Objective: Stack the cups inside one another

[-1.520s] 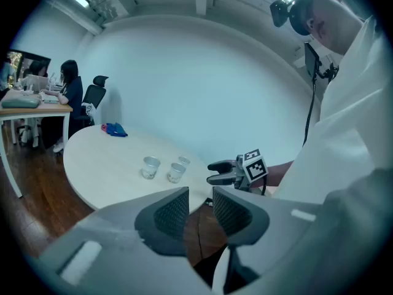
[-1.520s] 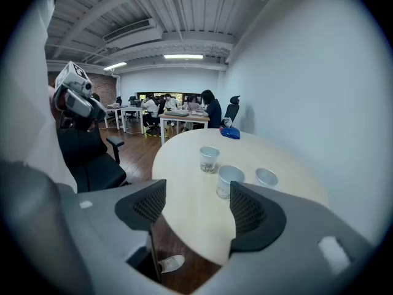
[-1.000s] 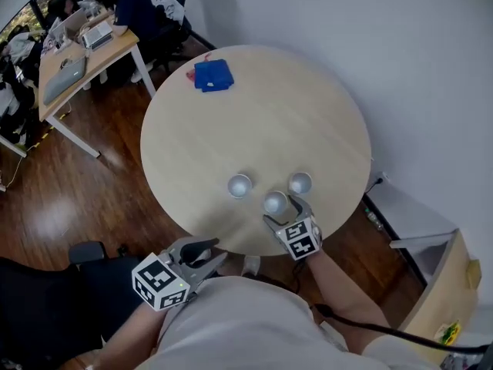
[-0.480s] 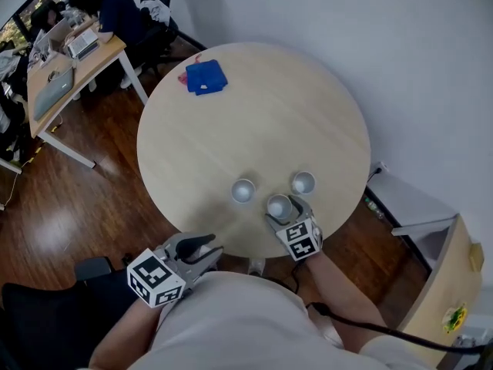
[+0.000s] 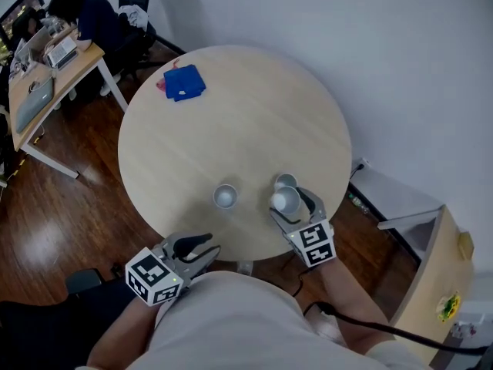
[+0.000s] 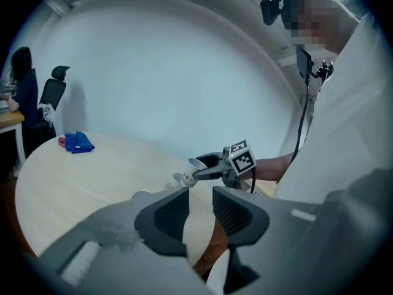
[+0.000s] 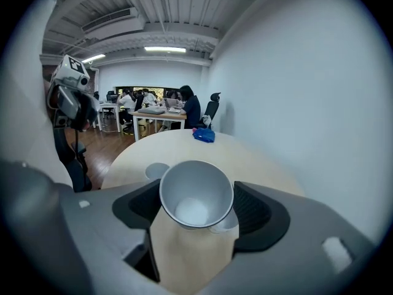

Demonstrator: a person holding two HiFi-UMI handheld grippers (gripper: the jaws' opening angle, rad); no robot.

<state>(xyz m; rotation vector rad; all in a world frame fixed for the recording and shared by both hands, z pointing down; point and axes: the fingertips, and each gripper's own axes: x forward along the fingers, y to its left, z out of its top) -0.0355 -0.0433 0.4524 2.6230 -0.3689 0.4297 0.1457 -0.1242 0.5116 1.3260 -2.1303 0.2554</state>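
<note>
Three small silver cups are on or over the round wooden table (image 5: 231, 122). My right gripper (image 5: 290, 203) is shut on one cup (image 5: 284, 200) and holds it tilted just above the table. In the right gripper view this held cup (image 7: 196, 194) sits between the jaws, and a second cup (image 7: 227, 224) peeks out right below and behind it. That second cup (image 5: 286, 181) stands on the table just beyond the held one. The third cup (image 5: 225, 196) stands alone to the left. My left gripper (image 5: 202, 247) hangs off the table's near edge, narrowly open and holding nothing.
A folded blue cloth (image 5: 183, 82) lies at the table's far left. A white wall runs behind the table. Office desks (image 5: 46, 68) with seated people stand on the wooden floor to the left. A cable trails from my right gripper.
The right gripper has lifted its cup off the table and carried it up beside the right-hand cup. The left gripper has stayed by the table's edge.
</note>
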